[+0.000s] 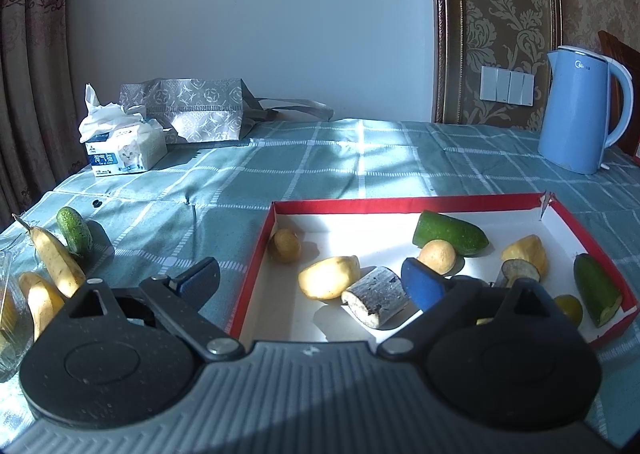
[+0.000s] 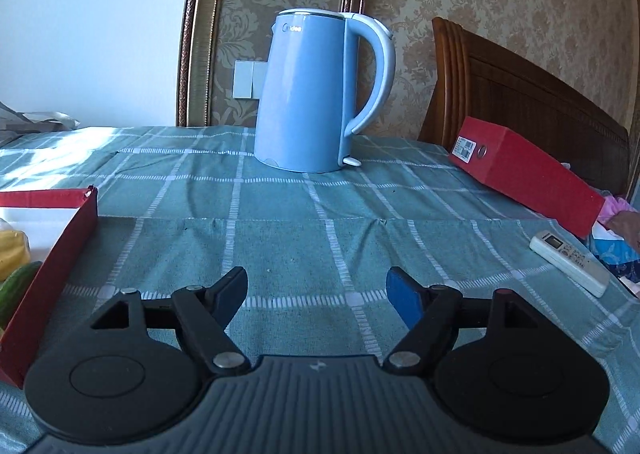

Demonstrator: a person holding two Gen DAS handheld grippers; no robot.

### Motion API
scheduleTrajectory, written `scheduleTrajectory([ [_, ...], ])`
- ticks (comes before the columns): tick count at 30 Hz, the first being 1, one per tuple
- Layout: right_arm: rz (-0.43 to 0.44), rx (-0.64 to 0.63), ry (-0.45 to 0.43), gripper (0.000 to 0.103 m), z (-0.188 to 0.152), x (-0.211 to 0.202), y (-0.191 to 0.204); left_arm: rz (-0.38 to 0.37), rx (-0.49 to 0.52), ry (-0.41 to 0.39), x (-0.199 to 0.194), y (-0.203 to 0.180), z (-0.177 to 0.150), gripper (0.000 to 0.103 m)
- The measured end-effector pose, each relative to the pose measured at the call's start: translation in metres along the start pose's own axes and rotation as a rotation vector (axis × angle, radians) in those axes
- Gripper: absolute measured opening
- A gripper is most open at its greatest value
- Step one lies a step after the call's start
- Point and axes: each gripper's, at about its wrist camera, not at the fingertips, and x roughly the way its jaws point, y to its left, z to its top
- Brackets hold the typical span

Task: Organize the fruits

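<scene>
A red-walled tray with a white floor holds several pieces of produce: a pale potato, a grey-white root piece, a small round potato and a green gourd half. My left gripper hangs open over the tray's near left part, one finger outside the red wall and nothing between the pads. Left of the tray, a small cucumber and two bananas lie on the cloth. My right gripper is open and empty above bare checked cloth, to the right of the tray's corner.
A blue kettle stands at the back of the table. A red box and a white remote lie at the right edge before a wooden chair. A tissue pack and a patterned bag sit back left. A glass dish is at the left edge.
</scene>
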Motion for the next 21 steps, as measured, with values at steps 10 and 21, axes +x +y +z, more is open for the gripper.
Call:
scheduleTrajectory([
  [10,-0.013,-0.011,0.042,0.084,0.001,0.008,0.001,0.007,0.011,0.011,0.001,-0.001,-0.001,0.097],
  [21,-0.041,-0.010,0.060,0.087,0.001,0.010,0.001,0.006,0.010,0.014,0.001,0.000,-0.001,0.097],
])
